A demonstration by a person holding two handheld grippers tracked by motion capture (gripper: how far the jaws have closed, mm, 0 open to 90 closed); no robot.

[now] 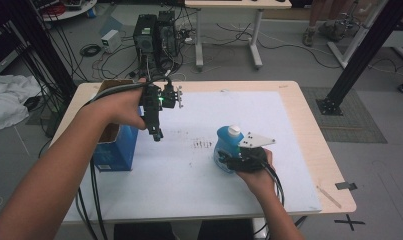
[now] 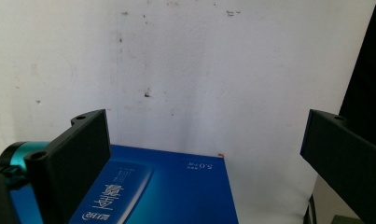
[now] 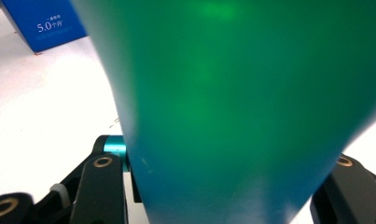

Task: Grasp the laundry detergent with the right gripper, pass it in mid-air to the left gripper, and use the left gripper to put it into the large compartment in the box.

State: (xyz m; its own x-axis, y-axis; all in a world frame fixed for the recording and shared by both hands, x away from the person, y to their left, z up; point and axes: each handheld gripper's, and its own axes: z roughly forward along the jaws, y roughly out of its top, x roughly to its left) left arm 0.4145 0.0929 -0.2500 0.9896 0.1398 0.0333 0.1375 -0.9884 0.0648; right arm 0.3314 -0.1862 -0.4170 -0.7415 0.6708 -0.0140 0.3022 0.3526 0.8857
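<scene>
Nearest the person's edge of the table [image 1: 309, 145], the right hand [image 1: 259, 177] came in from the bottom of the high view and held the right gripper [image 1: 228, 161] low over the white sheet [image 1: 189, 175] that covered most of the tabletop. Its jaws were clamped on the lower body of a blue bottle [image 1: 225, 147] with a white cap [image 1: 233, 130]; in the right gripper view the bottle [image 3: 232, 107] stood hard up against the camera, and a black jaw sat tight against each of its sides. The bottle stood upright on the sheet, right of the middle.

Farther along and to the left, the left forearm reached across to the left gripper [image 1: 156, 134], which hung above the sheet and pointed down, its green light on. In the left gripper view its jaws stood wide apart with nothing between them, over the white sheet [image 2: 199, 70] and the corner of a blue box [image 2: 176, 191].

That blue box [image 1: 116, 150] stood open-topped at the left edge of the table, just beside the left gripper and well apart from the bottle.
</scene>
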